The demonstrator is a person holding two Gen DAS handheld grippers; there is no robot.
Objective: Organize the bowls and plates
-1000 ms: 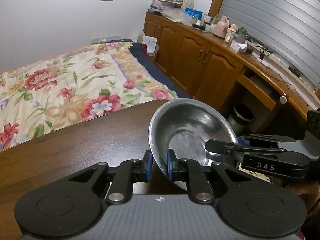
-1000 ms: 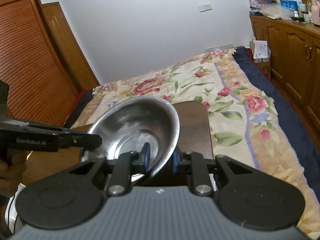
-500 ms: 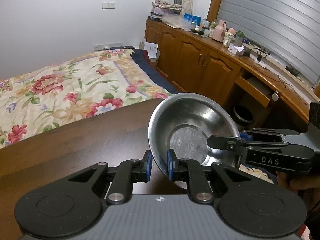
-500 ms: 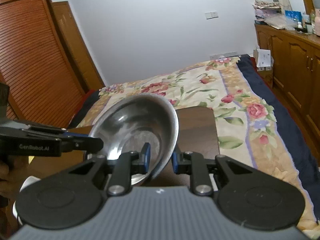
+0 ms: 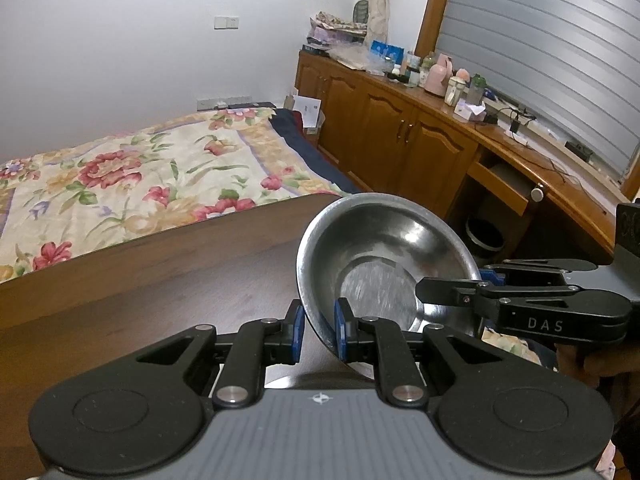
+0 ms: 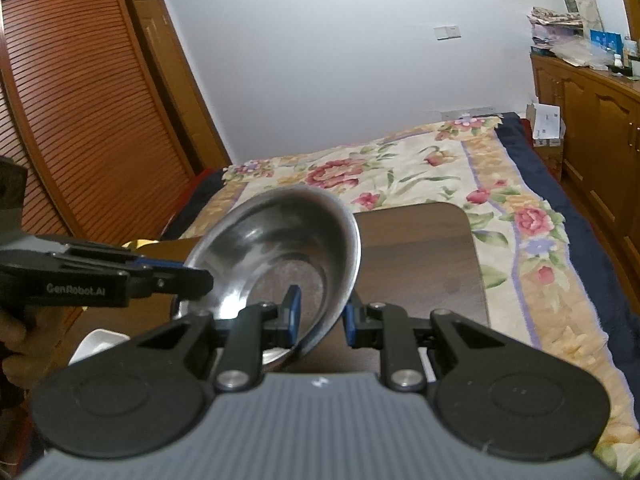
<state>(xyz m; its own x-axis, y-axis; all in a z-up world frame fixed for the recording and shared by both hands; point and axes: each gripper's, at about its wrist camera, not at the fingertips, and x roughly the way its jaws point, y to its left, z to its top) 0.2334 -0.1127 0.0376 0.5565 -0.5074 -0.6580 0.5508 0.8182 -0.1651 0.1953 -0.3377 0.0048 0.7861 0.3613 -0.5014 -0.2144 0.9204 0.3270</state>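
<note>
Left tool: my left tool (image 5: 318,330) pinches the near rim of a steel bowl (image 5: 384,264), one pad inside the wall and one outside.
Right tool: my right tool (image 6: 320,316) pinches the same bowl (image 6: 276,264) on its opposite rim; from the left camera it reaches in from the side (image 5: 486,282).
Bowl: held tilted between both tools, clear of the dark desk (image 5: 160,312), its mouth turned toward the left camera.
Bowl contents: nothing in it; only scuffed, shiny metal shows.
Below left: a white dish (image 6: 98,344) peeks out beside the hand (image 6: 16,344) on the left tool; what it holds I cannot tell.
Desk: bare wood (image 6: 420,264) ahead of the bowl in both views.
Beyond: a flowered bed (image 5: 132,184), then wooden cabinets (image 5: 384,136) with clutter on top.
Progress: I judge this as mid-carry, with one bowl up and not yet set down.
Left to do: placing this bowl, likely with the white dish; no other plates show, so I cannot say how much is sorted.
</note>
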